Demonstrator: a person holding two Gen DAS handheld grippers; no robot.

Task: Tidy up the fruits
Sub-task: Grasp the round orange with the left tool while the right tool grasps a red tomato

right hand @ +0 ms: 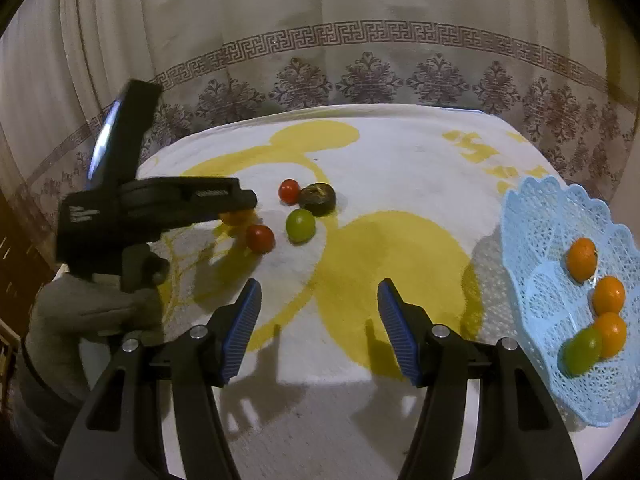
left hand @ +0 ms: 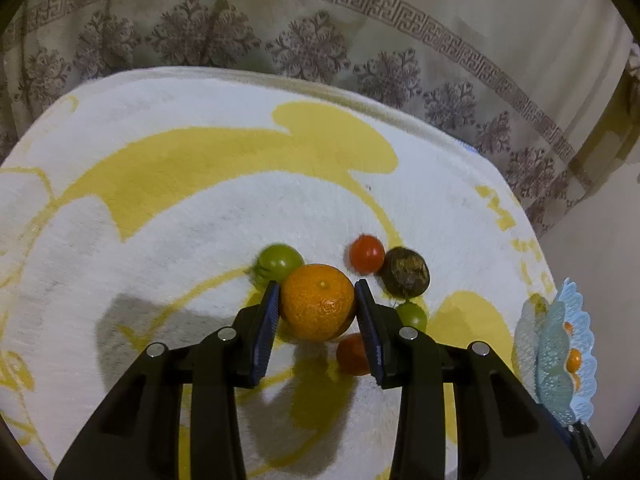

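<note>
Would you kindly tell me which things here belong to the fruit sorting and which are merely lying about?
Belongs to the job:
- orange between the left tongs
- loose fruits: red, red, green, dark brown
- blue basket holding three oranges and a green fruit
- right tongs, open and holding nothing

Just lying about:
- towel
- curtain

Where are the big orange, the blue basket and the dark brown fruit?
orange [left hand: 318, 302], left wrist view, middle of its peel.
blue basket [right hand: 532, 216], right wrist view, its lattice wall.
dark brown fruit [left hand: 406, 272], left wrist view, its top.
</note>
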